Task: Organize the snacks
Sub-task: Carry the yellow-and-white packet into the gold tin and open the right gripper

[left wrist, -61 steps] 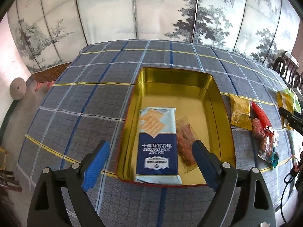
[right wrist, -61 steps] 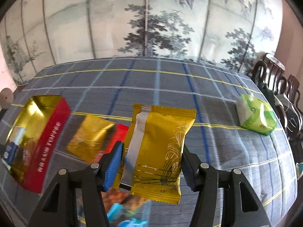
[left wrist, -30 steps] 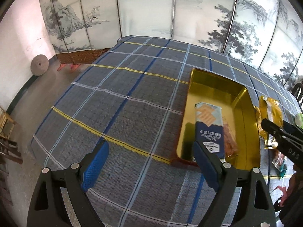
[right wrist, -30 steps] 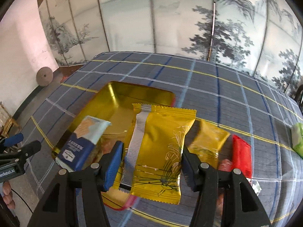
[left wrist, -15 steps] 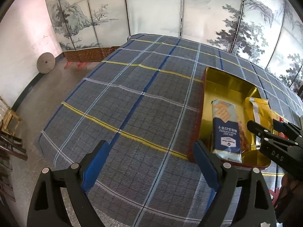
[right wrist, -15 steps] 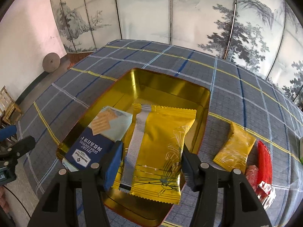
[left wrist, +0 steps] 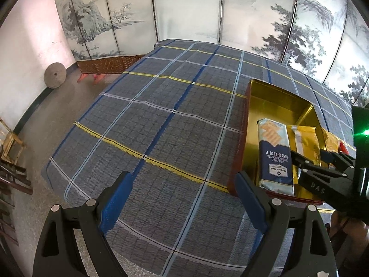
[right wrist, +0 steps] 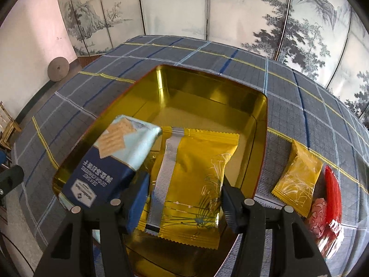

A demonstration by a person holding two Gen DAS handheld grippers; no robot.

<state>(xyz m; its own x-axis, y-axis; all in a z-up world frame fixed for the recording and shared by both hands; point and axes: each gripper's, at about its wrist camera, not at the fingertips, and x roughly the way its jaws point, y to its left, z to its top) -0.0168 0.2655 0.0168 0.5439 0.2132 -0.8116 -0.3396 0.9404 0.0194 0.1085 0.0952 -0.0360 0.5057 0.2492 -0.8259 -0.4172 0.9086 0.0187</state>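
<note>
While right tongs (right wrist: 184, 198) clamp one yellow packet (right wrist: 191, 184) | left tongs (left wrist: 182, 198) apart | tin (right wrist: 207, 85): one cracker pack (right wrist: 115, 157)

Your left gripper (left wrist: 182, 198) and right gripper (right wrist: 184, 205) share one build: black angular frames, silver round screws at the finger pivots, blue pads (left wrist: 115, 198) lining the fingers (the right one's frame bears white "DAS" lettering and a green light behind it).

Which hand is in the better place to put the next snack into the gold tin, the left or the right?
The right. The right gripper is shut on a yellow snack packet directly above the gold tin. The left gripper is open and empty, over bare tablecloth beside the tin.
</note>
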